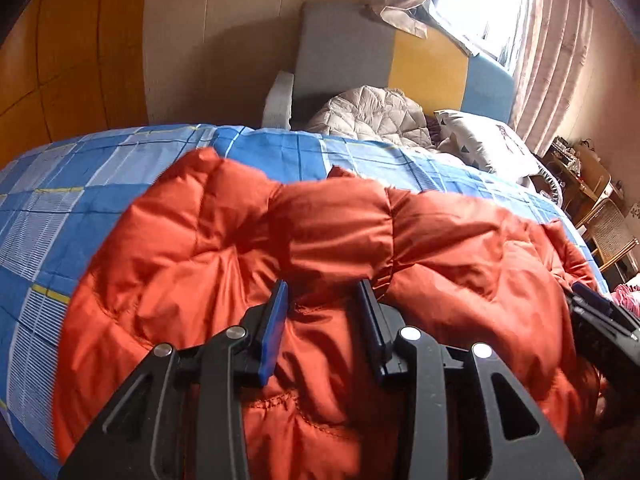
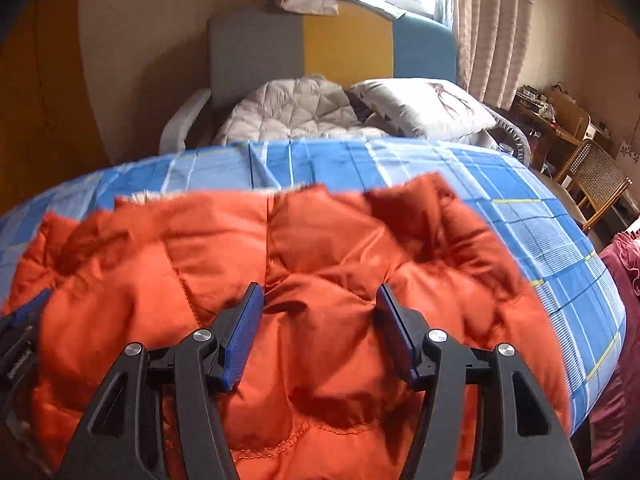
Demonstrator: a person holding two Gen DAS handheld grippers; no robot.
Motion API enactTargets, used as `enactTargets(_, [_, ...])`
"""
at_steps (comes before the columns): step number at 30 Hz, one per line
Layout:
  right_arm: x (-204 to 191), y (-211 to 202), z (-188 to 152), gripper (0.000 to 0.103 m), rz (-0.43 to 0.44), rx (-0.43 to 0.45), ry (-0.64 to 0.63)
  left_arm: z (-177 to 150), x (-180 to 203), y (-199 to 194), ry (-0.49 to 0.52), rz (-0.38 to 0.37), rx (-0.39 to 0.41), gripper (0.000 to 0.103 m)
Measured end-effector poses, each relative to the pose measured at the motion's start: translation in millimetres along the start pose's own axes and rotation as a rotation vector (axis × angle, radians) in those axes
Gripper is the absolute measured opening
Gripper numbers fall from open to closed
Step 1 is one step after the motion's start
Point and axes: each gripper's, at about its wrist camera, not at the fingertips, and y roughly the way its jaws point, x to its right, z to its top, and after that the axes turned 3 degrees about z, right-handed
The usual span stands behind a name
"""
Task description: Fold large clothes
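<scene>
Ribbed blue gripper pads (image 2: 240, 344), puffy quilted orange jacket (image 2: 312, 264), checked bedsheet (image 2: 400, 164)

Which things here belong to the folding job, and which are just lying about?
Job:
orange puffer jacket
left gripper, open above it
right gripper, open above it
blue checked bedsheet it lies on

Lying about:
grey quilted jacket
white pillow
cane chair

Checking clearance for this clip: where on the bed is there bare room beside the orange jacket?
Bare blue checked bedspread runs in a band between the orange jacket and the grey quilt and pillow, and down the jacket's right side. It is crowded at the headboard end.
</scene>
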Motion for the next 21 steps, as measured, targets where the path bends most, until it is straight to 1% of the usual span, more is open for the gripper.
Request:
enactTargets(8, [-12.7, 27.6, -17.5, 0.059, -0.032, -0.002, -0.032, -12.7, 0.8, 17.3, 0.009, -0.013, 0.015, 0.036])
enactTargets(11, [-11.3, 38.2, -19.7, 0.059, -0.023, -0.004, -0.029, -14.1, -0.2, 24.0, 0.004, -0.020, 0.014, 0.036])
enactTargets(16, [-9.5, 44.1, -23.5, 0.059, -0.015, -0.014, -0.018, -16.0, 2.2, 30.4, 0.010, -0.014, 0.009, 0.036])
enactTargets(21, [-8.5, 41.0, -18.4, 0.059, -0.015, -0.043, -0.026, -16.8, 3.6, 27.6, 0.014, -0.006, -0.001, 0.036])
